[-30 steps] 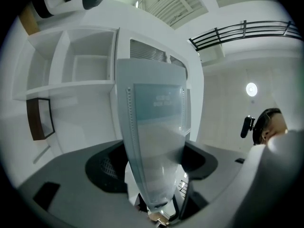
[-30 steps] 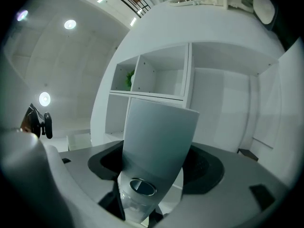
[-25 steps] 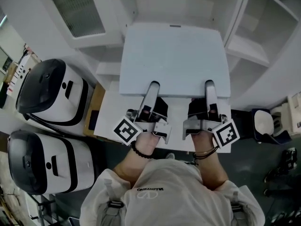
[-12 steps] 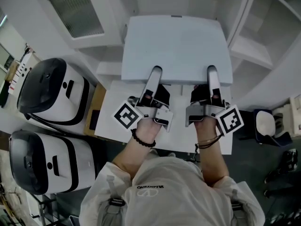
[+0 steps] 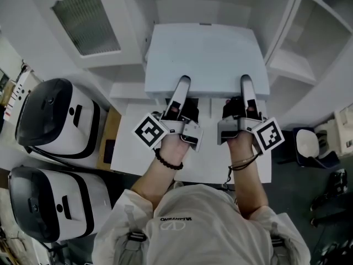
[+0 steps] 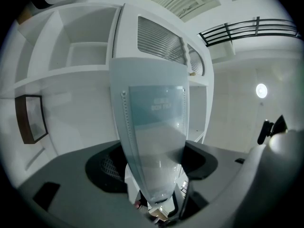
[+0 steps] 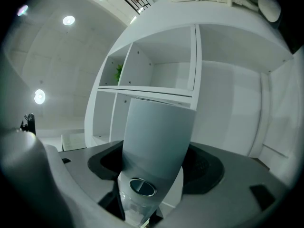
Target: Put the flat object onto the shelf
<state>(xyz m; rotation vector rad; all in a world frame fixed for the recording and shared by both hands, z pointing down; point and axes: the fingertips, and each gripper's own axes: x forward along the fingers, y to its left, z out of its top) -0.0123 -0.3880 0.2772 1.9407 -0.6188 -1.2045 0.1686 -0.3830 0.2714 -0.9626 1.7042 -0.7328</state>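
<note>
The white shelf (image 5: 300, 65) fills the wall ahead, with open compartments to the right of a middle recess. The pale blue box (image 5: 207, 57) is in the air directly in front of that recess, lying flat, above the shelf-side edge of the white table (image 5: 204, 164). As far as I can tell it touches no shelf board yet.

The 2 grippers hold its near edge side by side. The left gripper (image 5: 182, 83) has its jaws spread wide and clamped on the box's thickness, 1 jaw on top and 1 beneath. The right gripper (image 5: 246, 81) is clamped on the same edge the same way.

From both sets of jaws the box runs straight ahead towards the shelf, its broad face level and its longer side lying across, parallel to the shelf front. Neither hand is nearer than the other, so I'd expect an even push forward from both, keeping the far edge level with the chosen board.
</note>
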